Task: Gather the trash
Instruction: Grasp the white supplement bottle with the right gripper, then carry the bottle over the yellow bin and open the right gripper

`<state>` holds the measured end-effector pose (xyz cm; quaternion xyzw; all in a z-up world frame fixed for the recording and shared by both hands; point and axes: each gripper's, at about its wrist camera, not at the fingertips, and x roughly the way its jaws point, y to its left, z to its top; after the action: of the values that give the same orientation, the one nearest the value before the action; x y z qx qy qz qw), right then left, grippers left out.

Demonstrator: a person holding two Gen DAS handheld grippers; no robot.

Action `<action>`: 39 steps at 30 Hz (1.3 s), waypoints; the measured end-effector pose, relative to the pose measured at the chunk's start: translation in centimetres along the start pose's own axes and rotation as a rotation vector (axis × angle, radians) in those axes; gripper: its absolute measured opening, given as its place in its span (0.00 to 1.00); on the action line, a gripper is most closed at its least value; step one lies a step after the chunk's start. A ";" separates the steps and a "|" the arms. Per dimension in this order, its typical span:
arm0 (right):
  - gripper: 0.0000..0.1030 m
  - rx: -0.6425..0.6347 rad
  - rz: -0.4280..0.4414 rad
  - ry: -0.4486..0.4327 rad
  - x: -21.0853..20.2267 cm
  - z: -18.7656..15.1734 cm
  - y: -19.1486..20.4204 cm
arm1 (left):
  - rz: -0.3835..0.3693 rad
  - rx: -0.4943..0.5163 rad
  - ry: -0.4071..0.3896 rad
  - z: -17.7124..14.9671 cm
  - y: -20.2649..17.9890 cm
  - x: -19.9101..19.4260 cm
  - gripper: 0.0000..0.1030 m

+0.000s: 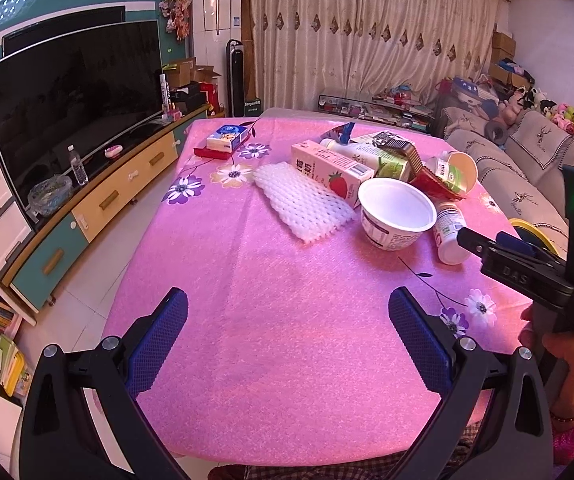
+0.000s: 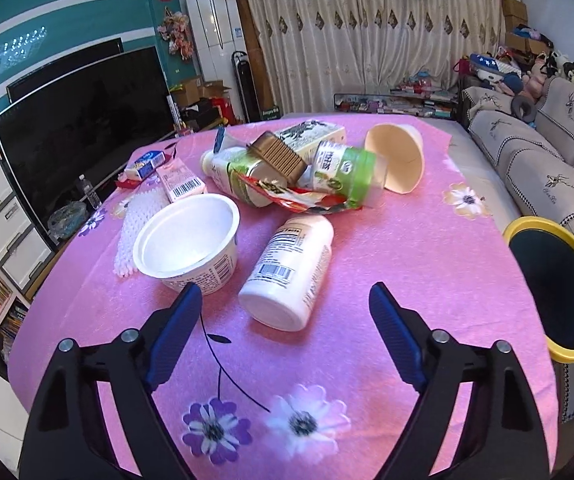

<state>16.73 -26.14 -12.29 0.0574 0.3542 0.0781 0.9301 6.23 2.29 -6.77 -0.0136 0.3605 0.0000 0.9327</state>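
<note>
Trash pile: heaped on the far right part of the pink floral tablecloth (image 1: 247, 280), well ahead of both claws.
White bottle (image 2: 287, 272): lying on its side, base toward the right wrist camera, closest item to the right gripper, apart from its fingertips.
Yogurt tub (image 2: 189, 240): upright, open and white inside, just left of the white bottle, its lower rim right behind the right gripper's left fingertip in this view.
Foam net (image 1: 303, 200): flat on the cloth, tucked beside the tub and the strawberry milk carton (image 1: 331, 172).
Green bottle (image 2: 343, 172): on its side in the heap, over a red wrapper (image 2: 299, 200), with a brown tin (image 2: 279, 156) leaning above.
Paper cup (image 2: 397, 156): tipped over, mouth open toward the right gripper.
Bin (image 2: 559, 288): yellow rim, dark inside, off the table's right edge by the sofa (image 2: 527, 160).
Right gripper (image 2: 287, 312): spread wide, holding nothing, hovering low over the cloth and aimed at the white bottle.
Left gripper (image 1: 287, 320): spread wide too, nothing between its blue pads, over bare cloth.
</note>
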 end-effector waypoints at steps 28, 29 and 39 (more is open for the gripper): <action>0.45 0.056 0.049 -0.025 -4.0 0.9 -3.4 | -0.008 -0.013 0.032 0.0 0.5 2.8 0.96; 0.45 0.058 0.053 -0.024 -4.4 0.7 -3.7 | -0.009 -0.010 0.033 0.0 0.4 2.7 0.96; 0.45 0.135 0.085 -0.066 -7.3 1.0 -7.9 | -0.040 0.041 0.034 0.5 -2.3 2.7 0.96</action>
<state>12.87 -35.29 -8.06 0.1377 0.3249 0.0915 0.9312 8.59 -0.01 -8.22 -0.0018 0.3760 -0.0262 0.9263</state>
